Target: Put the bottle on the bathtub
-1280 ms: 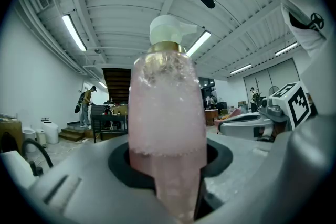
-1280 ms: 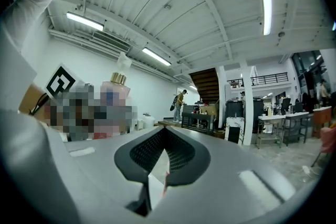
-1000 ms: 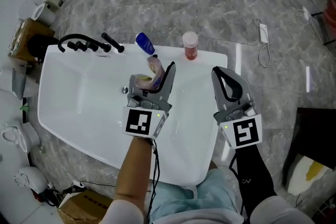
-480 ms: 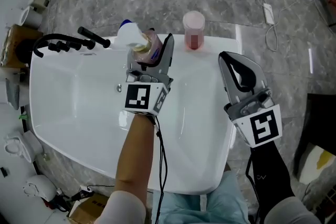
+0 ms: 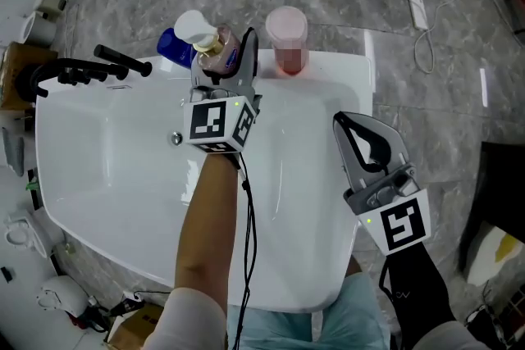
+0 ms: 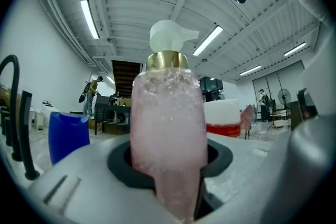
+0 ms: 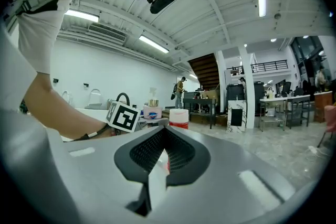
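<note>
**Bottle held at the tub's far rim, not yet set down**

The white bathtub [image 5: 107, 168] fills the head view, and both grippers hang over it. The left gripper [image 5: 225, 53] reaches to the tub's far rim. Its fingers [image 5: 247, 45] pinch the lower body of the pink pump bottle [image 5: 215, 52], which stands upright between them. In the left gripper view the bottle [image 6: 168, 118] fills the gap between the jaws, with its gold collar and white pump head rising above them.

The right gripper [image 5: 349, 127] hovers well apart, over the tub's near right side. Its jaws are pressed together on nothing.

Just outside the left fingers on one side stands a blue bottle [image 5: 168, 47]. On the other side, beyond the dark finger, is a red-banded jar [image 5: 286, 41] with a pale lid. Both sit on the rim. A black tap [image 5: 82, 70] lies further off past the blue bottle.

The step in hand looks like placement. Whether the bottle's base already touches the rim cannot be told. The next move likely calls for lowering it straight down into the gap between its two neighbours. The fingers should then spread only once it stands, and draw back without nudging the jar.
</note>
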A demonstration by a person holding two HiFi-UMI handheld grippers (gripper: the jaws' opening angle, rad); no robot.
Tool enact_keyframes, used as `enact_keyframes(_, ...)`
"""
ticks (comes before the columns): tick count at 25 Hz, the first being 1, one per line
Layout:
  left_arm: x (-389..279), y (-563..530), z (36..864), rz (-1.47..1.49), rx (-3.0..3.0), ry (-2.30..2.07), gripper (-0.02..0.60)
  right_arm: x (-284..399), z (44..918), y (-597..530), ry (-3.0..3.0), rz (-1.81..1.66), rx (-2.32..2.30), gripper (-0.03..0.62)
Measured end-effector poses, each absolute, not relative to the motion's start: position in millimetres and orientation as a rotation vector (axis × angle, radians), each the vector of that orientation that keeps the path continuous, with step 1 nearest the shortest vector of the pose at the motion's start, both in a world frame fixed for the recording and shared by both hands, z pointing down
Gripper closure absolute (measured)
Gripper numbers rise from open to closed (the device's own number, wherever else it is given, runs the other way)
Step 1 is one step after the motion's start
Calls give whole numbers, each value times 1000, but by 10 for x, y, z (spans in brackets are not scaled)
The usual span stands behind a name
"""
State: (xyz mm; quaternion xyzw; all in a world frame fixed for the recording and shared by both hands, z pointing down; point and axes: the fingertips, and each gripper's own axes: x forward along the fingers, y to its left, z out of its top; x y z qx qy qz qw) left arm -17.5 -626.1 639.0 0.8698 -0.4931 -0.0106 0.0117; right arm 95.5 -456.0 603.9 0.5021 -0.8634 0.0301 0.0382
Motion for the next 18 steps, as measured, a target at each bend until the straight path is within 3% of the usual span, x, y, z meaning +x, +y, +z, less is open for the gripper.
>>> enact_keyframes(15, -57, -6551, 6617, -28, 2765, -1623, 389, 1218, 6361, -4551, -2622, 164, 1548, 565)
enact_keyframes(18, -92, -6514, 6648, 3, 2755, -1650, 362, 1187, 6336, -4531, -2630, 161, 1556, 565)
